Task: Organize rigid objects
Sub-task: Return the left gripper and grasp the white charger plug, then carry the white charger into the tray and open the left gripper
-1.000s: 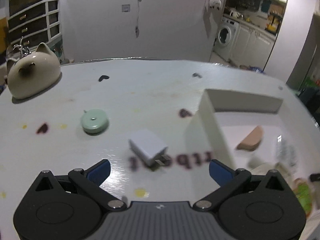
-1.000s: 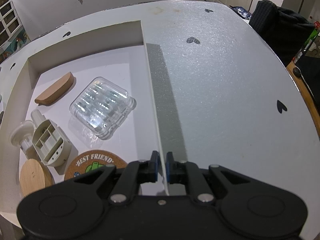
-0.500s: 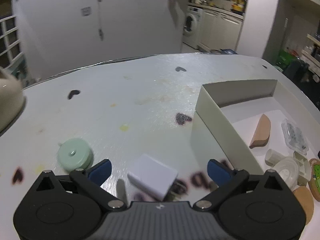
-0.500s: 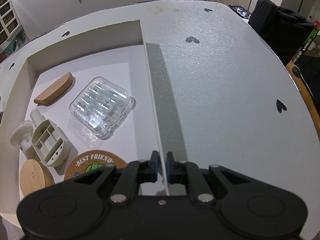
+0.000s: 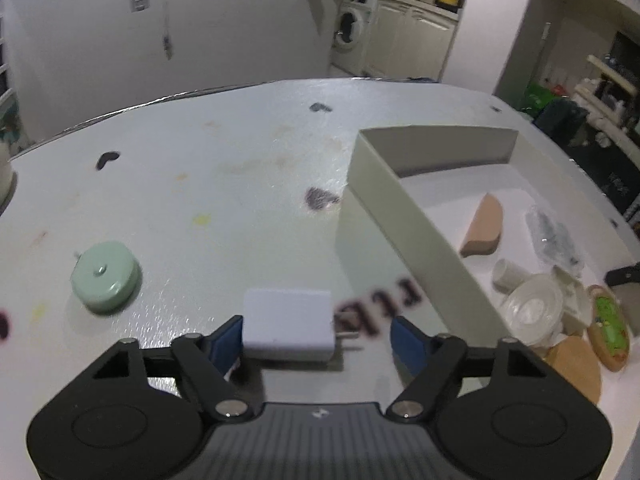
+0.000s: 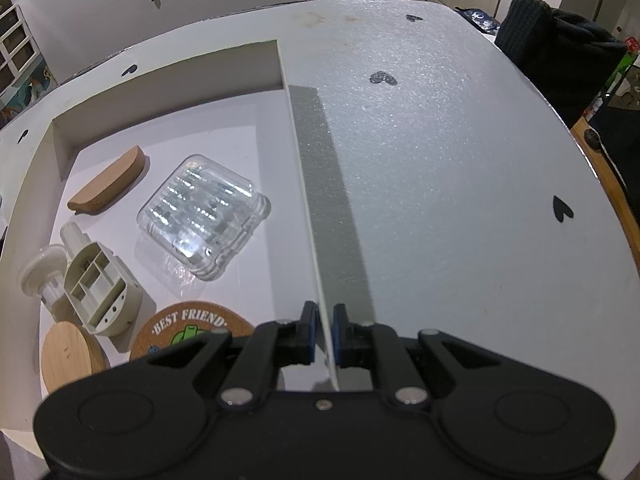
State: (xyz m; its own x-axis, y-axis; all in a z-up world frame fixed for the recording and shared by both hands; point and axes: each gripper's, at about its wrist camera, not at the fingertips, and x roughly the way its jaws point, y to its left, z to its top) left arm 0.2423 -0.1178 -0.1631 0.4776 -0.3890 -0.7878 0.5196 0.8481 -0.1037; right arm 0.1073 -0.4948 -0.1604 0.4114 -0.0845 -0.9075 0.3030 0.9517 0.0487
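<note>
A white charger block [image 5: 288, 324] lies on the table between the fingers of my left gripper [image 5: 320, 342], its prongs pointing right. The jaws are closing: the left pad [image 5: 230, 340] sits at the block's side, while the right pad [image 5: 408, 344] is still apart from it. A mint-green round case [image 5: 106, 276] lies to the left. My right gripper [image 6: 324, 336] is shut on the right wall of the white box [image 6: 304, 152]. In the box are a wooden half-moon [image 6: 108, 188], a clear plastic case [image 6: 204, 216], a beige plastic part [image 6: 100, 284] and two coasters [image 6: 188, 328].
The box's near wall [image 5: 400, 216] rises just right of the charger. Heart marks and dark printed letters [image 5: 380, 308] dot the white table [image 6: 440, 160]. A dark garment [image 6: 556, 64] hangs beyond the table's right edge. Kitchen units and a washing machine [image 5: 348, 36] stand behind.
My left gripper has come down and forward over the charger, rolling as it went, and its jaws have narrowed around the block. The right gripper and the box have not moved.
</note>
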